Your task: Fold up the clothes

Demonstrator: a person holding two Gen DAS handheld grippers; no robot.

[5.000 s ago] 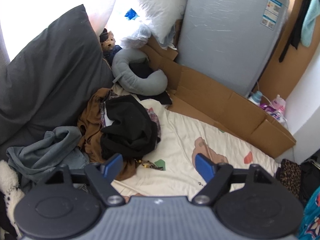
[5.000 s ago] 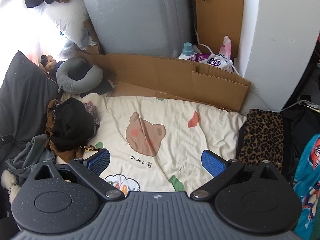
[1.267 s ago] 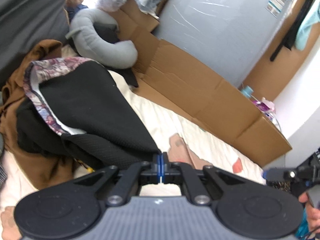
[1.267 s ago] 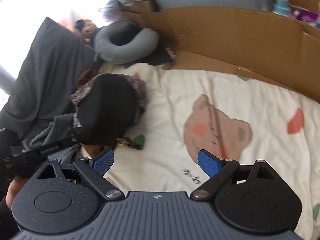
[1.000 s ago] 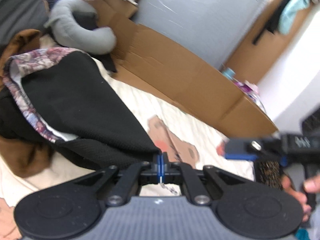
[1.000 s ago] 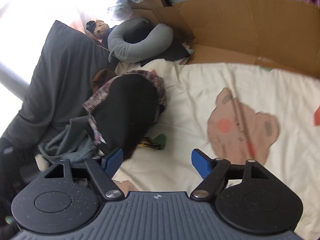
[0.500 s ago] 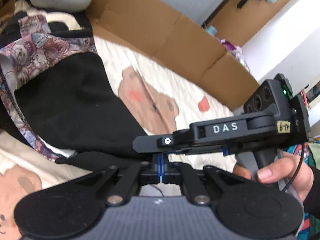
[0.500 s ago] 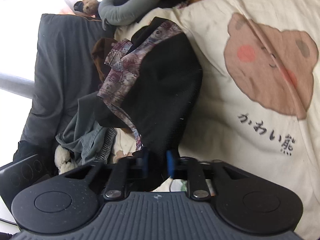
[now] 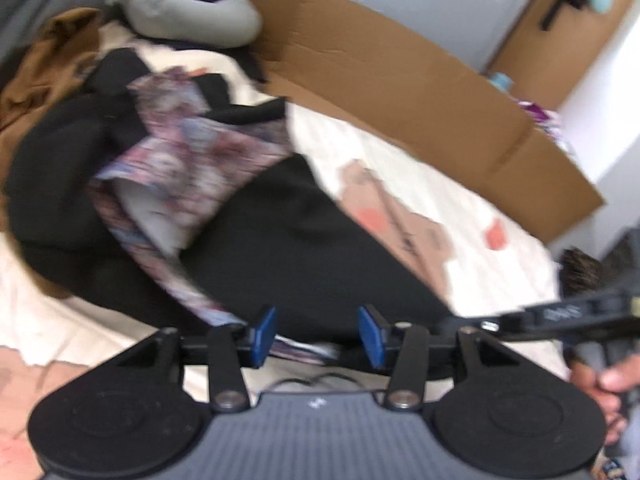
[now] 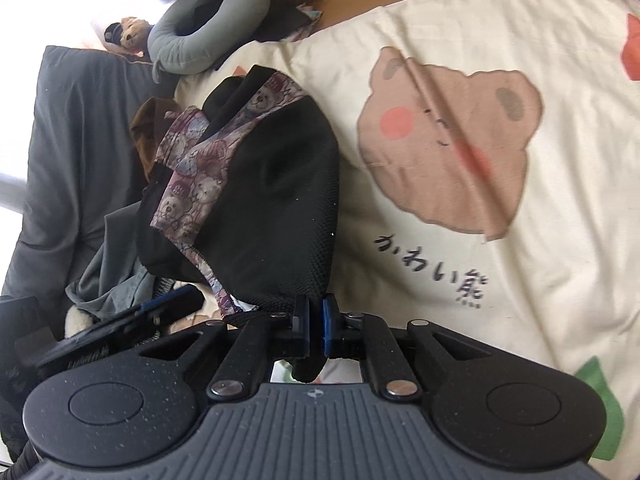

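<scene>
A black garment (image 10: 276, 200) with bear-print trim (image 10: 192, 184) lies on the cream bear sheet (image 10: 520, 280). My right gripper (image 10: 315, 328) is shut on the garment's near black edge, and a fold of it hangs below the pads. In the left wrist view the same garment (image 9: 288, 248) spreads out in front of my left gripper (image 9: 317, 336). The left jaws are opening. The patterned hem lies between the blue pads (image 9: 264, 336), which do not press on it. The right gripper (image 9: 560, 316) shows at the right, held by a hand (image 9: 612, 384).
A pile of brown (image 9: 36, 68) and grey clothes (image 10: 108, 272) lies to the left by a dark grey pillow (image 10: 80, 140). At the back are a grey neck pillow (image 10: 208, 28) and a cardboard wall (image 9: 420, 80). Bare sheet lies to the right.
My left gripper has let go of the black garment and its jaws have parted. My right gripper has come down and shut on the garment's edge.
</scene>
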